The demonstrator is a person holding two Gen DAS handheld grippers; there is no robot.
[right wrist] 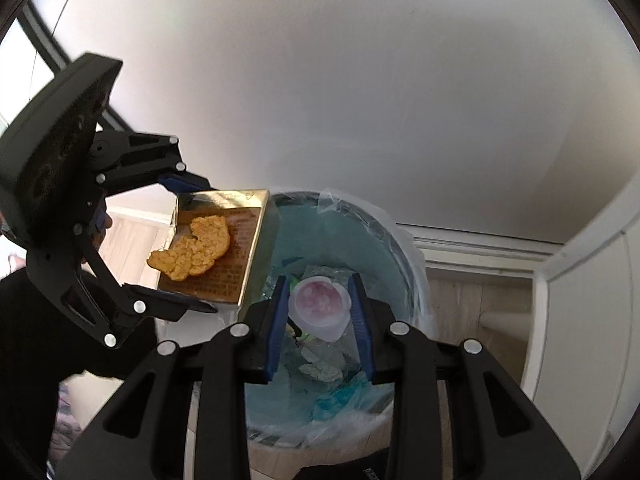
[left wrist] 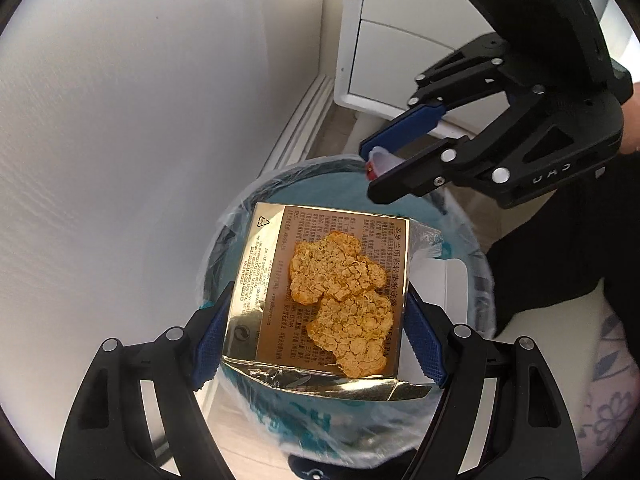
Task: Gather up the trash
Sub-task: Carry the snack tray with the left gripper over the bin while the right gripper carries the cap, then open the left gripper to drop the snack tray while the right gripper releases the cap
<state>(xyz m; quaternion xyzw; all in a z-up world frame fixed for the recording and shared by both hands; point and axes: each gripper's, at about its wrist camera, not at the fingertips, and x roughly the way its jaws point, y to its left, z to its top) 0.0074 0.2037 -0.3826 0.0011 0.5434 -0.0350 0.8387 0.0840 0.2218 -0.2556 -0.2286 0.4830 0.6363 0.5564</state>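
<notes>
Glossy gold box [left wrist: 320, 292] w/ rough crumbly cracker [left wrist: 340, 300]; clear plastic bin liner [right wrist: 404, 248].

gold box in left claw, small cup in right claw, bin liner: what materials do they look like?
Gold box: probably foil-laminated card; mirror-glossy, torn flap creased. Small cup: likely thin translucent plastic; pinkish residue shows through. Bin liner: clear thin plastic film, wrinkled and glinting over the rim. Crusty orange piece on the box: dry, cracked; material unclear.

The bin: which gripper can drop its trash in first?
Probably the right gripper. Its cup hangs over the middle of the bin. The left gripper holds its gold box nearer the rim, with crumbly food lying loose on top.
</notes>
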